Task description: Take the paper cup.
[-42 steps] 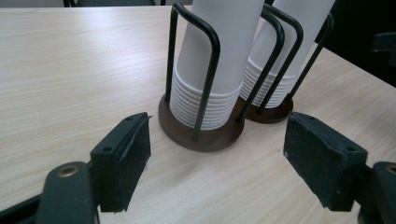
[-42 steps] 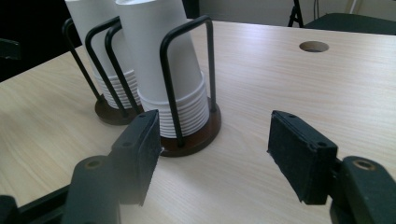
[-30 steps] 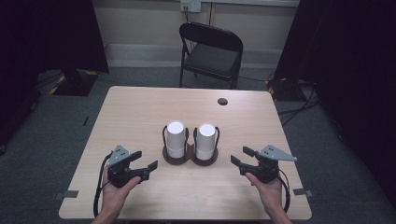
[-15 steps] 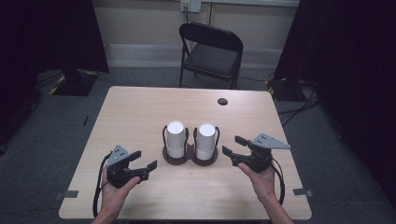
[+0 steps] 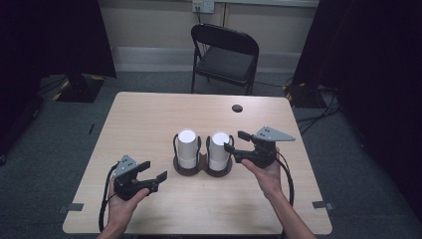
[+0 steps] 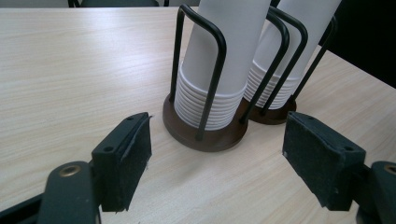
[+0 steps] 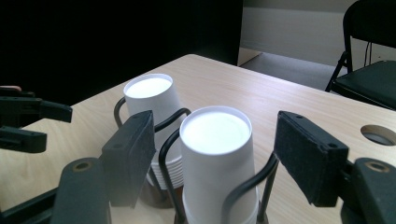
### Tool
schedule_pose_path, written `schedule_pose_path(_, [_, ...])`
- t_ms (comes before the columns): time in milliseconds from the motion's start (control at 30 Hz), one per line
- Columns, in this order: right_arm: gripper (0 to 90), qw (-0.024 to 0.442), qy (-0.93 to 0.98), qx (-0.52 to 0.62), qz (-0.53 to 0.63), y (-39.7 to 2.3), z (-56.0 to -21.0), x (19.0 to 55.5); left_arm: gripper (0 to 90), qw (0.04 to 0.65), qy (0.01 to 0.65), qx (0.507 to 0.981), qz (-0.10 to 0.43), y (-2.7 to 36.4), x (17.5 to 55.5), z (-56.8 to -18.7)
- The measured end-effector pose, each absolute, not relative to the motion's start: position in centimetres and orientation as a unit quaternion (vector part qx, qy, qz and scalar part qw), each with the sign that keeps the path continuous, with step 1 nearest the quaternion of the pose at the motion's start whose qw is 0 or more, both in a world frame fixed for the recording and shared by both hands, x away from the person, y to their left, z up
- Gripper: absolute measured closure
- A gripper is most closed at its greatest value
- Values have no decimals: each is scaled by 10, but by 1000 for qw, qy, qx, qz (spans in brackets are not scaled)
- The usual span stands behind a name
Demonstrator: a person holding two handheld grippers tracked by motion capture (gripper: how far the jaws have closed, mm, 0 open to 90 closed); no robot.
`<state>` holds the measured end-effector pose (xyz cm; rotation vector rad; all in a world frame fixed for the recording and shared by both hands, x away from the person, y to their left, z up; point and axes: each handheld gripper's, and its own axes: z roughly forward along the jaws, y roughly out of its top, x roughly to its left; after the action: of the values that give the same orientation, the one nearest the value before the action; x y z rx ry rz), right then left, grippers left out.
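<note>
We see two stacks of white paper cups, each upside down in a black wire holder on a round brown base, side by side near the middle of the pale wooden table (image 5: pixel 149 119). The right stack (image 5: pixel 219 149) and the left stack (image 5: pixel 187 147) both stand upright, long axis vertical, closed bottoms up and rims down at the bases.

Our right gripper (image 5: pixel 230 142) sits just beside the right stack near its top, pointing level at it. Its jaws have just been opening and stand partly apart either side of the top cup, with the pads clear of it.

Our left gripper (image 5: pixel 155 180) rests low at the table's near left, aimed toward the left stack, jaws wide apart and empty.
</note>
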<state>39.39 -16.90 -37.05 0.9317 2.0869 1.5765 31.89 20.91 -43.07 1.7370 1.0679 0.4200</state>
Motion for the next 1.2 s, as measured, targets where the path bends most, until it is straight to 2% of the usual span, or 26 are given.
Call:
schedule_pose_path(400, [281,162,746,326,558,-146,-385,422,236,504,446,719,174,209,320,-432])
schedule_pose_path(1200, [287,173,761,325,534,-127,-401,429,237,505,450,716,174,212,320,-431])
